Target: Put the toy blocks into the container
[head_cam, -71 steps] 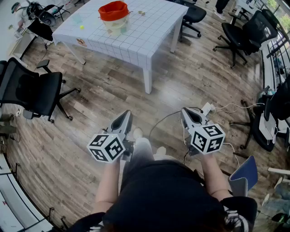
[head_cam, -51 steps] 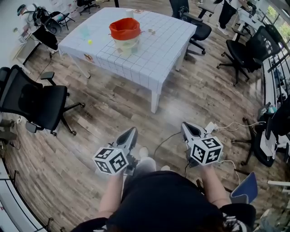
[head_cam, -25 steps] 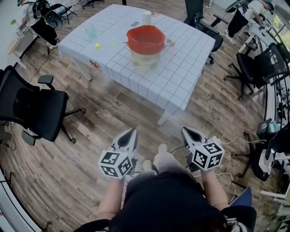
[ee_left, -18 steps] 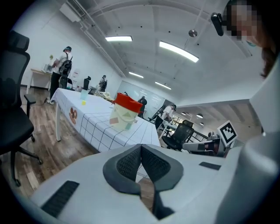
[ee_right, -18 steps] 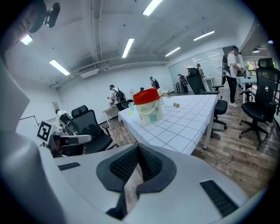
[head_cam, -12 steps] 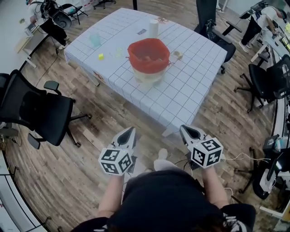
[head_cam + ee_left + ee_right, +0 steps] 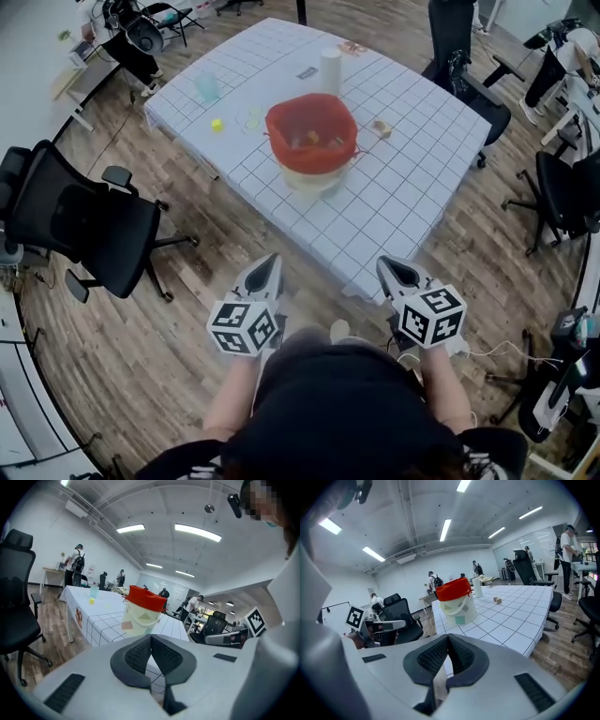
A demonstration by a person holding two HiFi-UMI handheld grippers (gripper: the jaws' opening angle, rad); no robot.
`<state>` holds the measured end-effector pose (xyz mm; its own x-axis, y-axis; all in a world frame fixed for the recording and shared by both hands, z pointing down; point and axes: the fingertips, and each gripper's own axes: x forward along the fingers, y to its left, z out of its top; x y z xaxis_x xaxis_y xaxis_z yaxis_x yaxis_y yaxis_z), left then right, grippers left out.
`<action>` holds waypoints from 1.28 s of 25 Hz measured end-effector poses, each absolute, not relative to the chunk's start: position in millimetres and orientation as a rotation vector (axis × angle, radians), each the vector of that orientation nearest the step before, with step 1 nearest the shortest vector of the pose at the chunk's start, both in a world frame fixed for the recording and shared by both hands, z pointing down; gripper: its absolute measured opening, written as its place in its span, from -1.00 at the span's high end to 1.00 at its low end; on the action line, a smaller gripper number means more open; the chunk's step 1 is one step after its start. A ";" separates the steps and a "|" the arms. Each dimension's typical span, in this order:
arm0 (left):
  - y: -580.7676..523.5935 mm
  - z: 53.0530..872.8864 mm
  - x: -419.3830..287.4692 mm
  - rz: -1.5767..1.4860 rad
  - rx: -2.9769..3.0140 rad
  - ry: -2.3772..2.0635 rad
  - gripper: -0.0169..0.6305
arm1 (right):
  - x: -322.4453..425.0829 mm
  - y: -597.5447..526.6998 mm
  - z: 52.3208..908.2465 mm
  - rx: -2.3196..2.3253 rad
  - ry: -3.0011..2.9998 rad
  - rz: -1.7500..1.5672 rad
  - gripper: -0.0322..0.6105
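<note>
The container (image 7: 311, 141), a pale bucket lined with red, stands in the middle of the white gridded table (image 7: 403, 202); small blocks show inside it. A yellow block (image 7: 217, 125) lies on the table to its left and a brown block (image 7: 381, 127) to its right. My left gripper (image 7: 270, 264) and right gripper (image 7: 388, 268) hover side by side just short of the table's near edge, both shut with nothing in them. The left gripper view shows shut pads (image 7: 139, 654) below the container (image 7: 143, 613). In the right gripper view the gripper (image 7: 447, 639) points at the container (image 7: 457, 602) and the brown block (image 7: 498, 600).
A white roll (image 7: 330, 70) and a light blue cup (image 7: 207, 88) stand on the far part of the table. A black office chair (image 7: 84, 220) is on the floor at the left, more chairs (image 7: 562, 187) at the right. People stand in the background.
The table and container have come nearer and lower in the head view as the person walked up to it. Both grippers stayed shut and side by side.
</note>
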<state>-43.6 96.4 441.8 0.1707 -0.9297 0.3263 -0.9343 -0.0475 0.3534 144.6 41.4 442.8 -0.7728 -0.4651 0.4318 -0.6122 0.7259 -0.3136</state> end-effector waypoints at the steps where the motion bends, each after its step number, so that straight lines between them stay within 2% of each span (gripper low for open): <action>1: 93.6 441.2 -44.4 0.020 1.977 -1.759 0.87 | 143.5 37.9 444.2 0.837 -2.608 0.644 0.85; 10: 51.5 436.2 -69.0 0.060 1.977 -1.774 0.86 | 126.9 5.7 445.8 0.871 -2.585 0.648 0.85; 11: 44.0 437.2 -76.2 0.070 1.973 -1.782 0.82 | 125.8 0.3 446.4 0.884 -2.577 0.652 0.85; 13: 26.7 439.8 -93.2 0.095 1.963 -1.797 0.61 | 124.0 -13.6 447.8 0.920 -2.558 0.669 0.85; 20: -36.2 437.3 -147.4 0.162 1.988 -1.805 0.42 | 103.9 -63.8 446.2 1.047 -2.506 0.698 0.85; 25: -71.4 439.2 -172.9 0.171 2.011 -1.794 0.35 | 90.6 -95.8 452.6 1.116 -2.462 0.731 0.85; 32: -109.4 449.3 -215.0 0.182 1.991 -1.806 0.34 | 79.0 -127.9 458.4 1.207 -2.392 0.748 0.85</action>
